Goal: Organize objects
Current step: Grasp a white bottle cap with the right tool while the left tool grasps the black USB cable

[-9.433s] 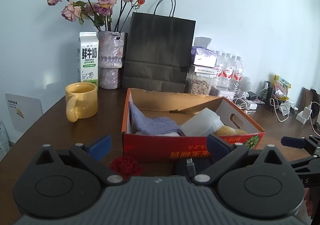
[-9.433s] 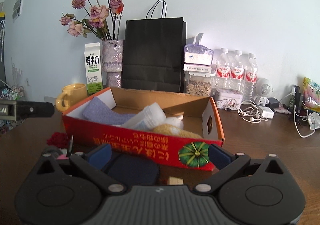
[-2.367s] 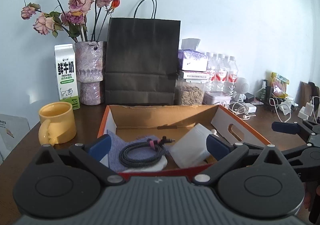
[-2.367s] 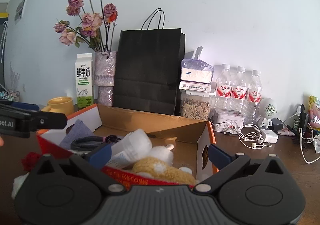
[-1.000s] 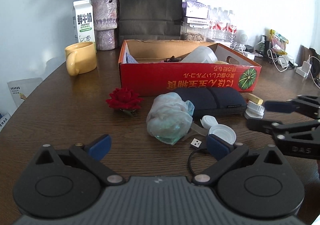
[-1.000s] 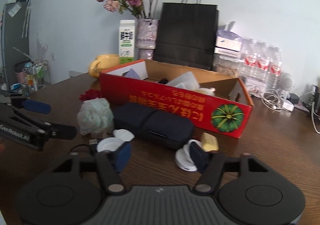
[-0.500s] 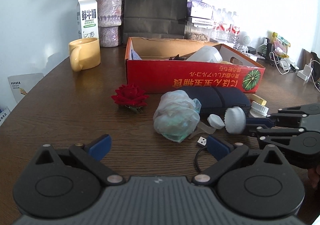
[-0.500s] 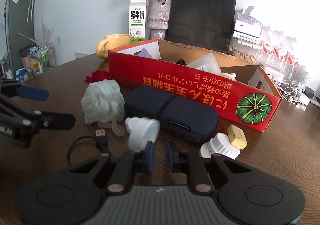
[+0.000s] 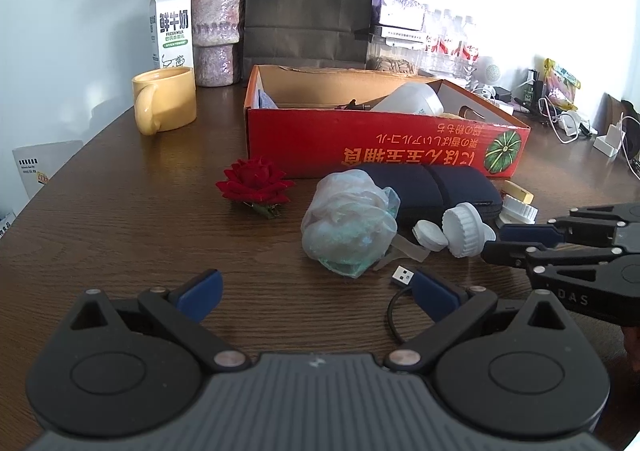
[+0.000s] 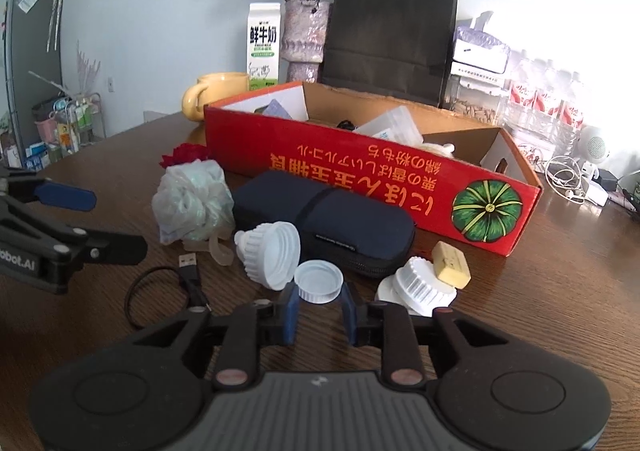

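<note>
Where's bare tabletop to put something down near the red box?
Bare wood lies left of the red rose, up to the yellow mug. In front of the red box it's crowded: mesh puff, navy case, caps, USB cable.

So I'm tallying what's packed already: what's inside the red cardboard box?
Inside the red cardboard box: a translucent plastic container, a bluish cloth, a dark cable end and something pale yellow. The near wall hides anything lower.
</note>
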`<state>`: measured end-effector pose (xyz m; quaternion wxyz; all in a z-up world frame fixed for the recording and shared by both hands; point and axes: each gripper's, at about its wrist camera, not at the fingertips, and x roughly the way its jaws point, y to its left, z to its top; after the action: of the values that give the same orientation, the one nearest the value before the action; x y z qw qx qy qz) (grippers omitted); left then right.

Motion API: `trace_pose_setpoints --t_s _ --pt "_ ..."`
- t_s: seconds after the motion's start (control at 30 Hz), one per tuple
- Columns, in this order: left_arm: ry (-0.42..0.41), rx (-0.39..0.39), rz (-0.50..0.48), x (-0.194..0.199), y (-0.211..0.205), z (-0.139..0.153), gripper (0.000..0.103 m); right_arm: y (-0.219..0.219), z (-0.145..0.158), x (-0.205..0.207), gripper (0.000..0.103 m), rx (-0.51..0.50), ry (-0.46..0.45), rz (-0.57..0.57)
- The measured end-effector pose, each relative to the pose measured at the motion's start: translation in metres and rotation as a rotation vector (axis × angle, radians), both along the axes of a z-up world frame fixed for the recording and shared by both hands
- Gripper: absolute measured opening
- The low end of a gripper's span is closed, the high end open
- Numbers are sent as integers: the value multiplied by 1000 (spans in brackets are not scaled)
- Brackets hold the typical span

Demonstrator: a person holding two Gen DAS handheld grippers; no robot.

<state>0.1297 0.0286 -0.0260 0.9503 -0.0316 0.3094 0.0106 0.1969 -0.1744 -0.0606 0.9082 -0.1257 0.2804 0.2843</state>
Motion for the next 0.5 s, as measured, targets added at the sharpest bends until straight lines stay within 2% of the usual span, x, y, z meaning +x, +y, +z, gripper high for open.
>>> trace_pose_setpoints --t_s 0.17,0.33,0.5 --pt "6 2 -3 1 -1 -1 103 5 1 11 31 -3 11 1" --pt "11 5 -14 2 -5 -2 103 5 0 18 28 26 35 20" --pt "20 8 -28 4 -11 -5 103 4 1 12 27 32 5 17"
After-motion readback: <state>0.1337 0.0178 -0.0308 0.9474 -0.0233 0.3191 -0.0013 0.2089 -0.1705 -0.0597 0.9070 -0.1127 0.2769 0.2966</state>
